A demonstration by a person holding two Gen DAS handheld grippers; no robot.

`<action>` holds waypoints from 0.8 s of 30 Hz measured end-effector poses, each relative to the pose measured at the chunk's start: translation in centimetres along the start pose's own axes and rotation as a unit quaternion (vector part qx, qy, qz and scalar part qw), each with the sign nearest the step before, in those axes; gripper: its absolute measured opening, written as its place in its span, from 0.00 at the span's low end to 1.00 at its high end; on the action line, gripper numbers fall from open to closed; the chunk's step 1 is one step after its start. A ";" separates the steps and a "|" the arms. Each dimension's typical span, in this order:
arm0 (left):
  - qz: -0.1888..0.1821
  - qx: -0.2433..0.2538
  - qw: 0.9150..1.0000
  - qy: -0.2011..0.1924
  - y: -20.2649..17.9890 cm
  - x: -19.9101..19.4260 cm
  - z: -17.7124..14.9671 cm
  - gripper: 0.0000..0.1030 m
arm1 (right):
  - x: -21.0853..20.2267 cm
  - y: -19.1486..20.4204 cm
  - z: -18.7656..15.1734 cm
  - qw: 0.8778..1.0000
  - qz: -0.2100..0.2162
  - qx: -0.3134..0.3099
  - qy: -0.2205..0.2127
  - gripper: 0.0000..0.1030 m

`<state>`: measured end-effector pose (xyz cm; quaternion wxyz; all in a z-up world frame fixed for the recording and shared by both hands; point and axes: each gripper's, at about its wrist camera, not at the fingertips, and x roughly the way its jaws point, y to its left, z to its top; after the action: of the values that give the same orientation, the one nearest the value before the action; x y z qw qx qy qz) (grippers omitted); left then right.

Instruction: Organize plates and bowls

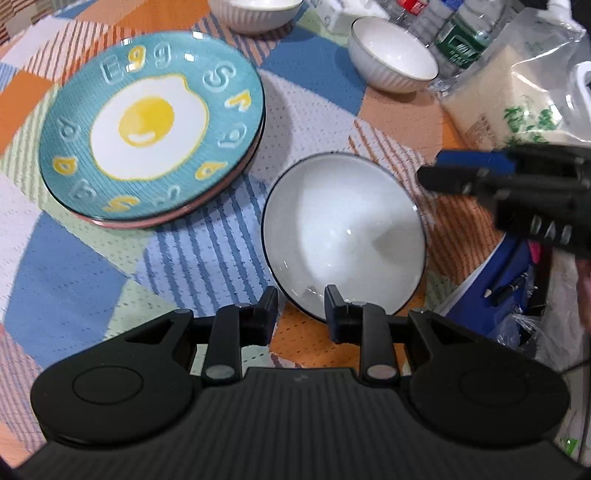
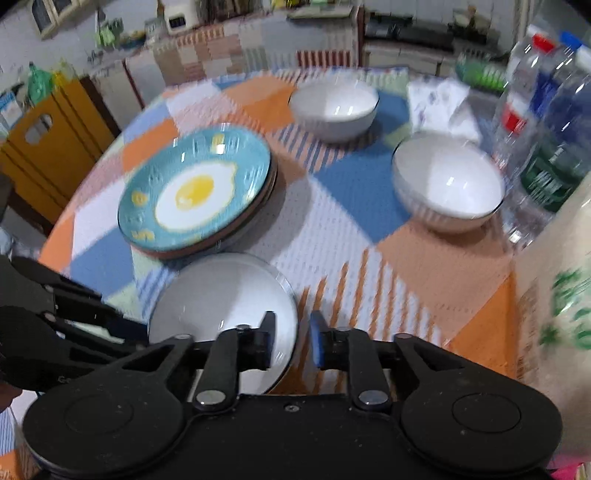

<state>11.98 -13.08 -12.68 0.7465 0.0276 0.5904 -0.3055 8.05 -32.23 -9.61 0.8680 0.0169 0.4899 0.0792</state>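
Patchwork-cloth surface (image 1: 92,266) holds the egg plate stack (image 1: 151,125), with the nearest white bowl (image 1: 343,236) just beside it and right ahead of my left tool (image 1: 301,299), fingers apart and empty at its near rim. My right tool (image 2: 292,334), also apart, sits just over that bowl's right edge, and only its view shows both far bowls (image 2: 334,107) whole.

Left gripper (image 1: 301,308) low over patchwork tablecloth (image 1: 74,266), jaws apart, straddling near rim of white bowl (image 1: 343,236). Egg-print plate (image 1: 151,125) tops plate stack, left of bowl. Two ribbed bowls (image 1: 393,59) (image 1: 255,13) beyond. Right gripper (image 1: 517,188) at right edge, blurred.
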 end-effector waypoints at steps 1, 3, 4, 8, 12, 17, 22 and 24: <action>-0.003 0.004 1.000 -0.002 0.0 -0.7 0.1 0.27 | -0.8 -0.3 0.3 1.000 -0.003 -0.001 -0.011 0.30; -0.005 0.011 1.000 -0.008 0.0 -2.4 0.6 0.29 | -2.0 -0.8 0.7 1.000 -0.009 -0.002 -0.029 0.32; -0.003 0.017 1.000 -0.012 0.0 -3.2 0.9 0.30 | -2.7 -1.1 0.9 0.999 -0.012 -0.004 -0.038 0.34; 0.009 0.045 0.999 -0.029 -0.5 -6.2 3.4 0.32 | -5.4 -2.1 1.0 0.995 -0.033 -0.002 -0.093 0.48; 0.019 0.088 0.994 -0.070 -1.8 -8.9 6.6 0.40 | -7.7 -3.2 0.9 0.988 -0.041 0.021 -0.145 0.65; 0.022 0.128 0.986 -0.105 -3.5 -9.5 10.2 0.46 | -7.9 -3.8 1.2 0.982 -0.070 0.029 -0.174 0.70; 0.014 0.140 0.983 -0.115 -4.5 -7.9 13.0 0.59 | -6.4 -3.7 2.3 0.978 -0.109 0.002 -0.178 0.72; 0.010 0.141 0.984 -0.112 -4.5 -6.6 14.1 0.61 | -5.6 -3.4 2.6 0.973 -0.144 -0.027 -0.179 0.72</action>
<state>21.14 -19.61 -1.05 0.7994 0.1041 0.4543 -0.3790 7.80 -36.35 -3.90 0.9441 -0.0630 0.3213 -0.0382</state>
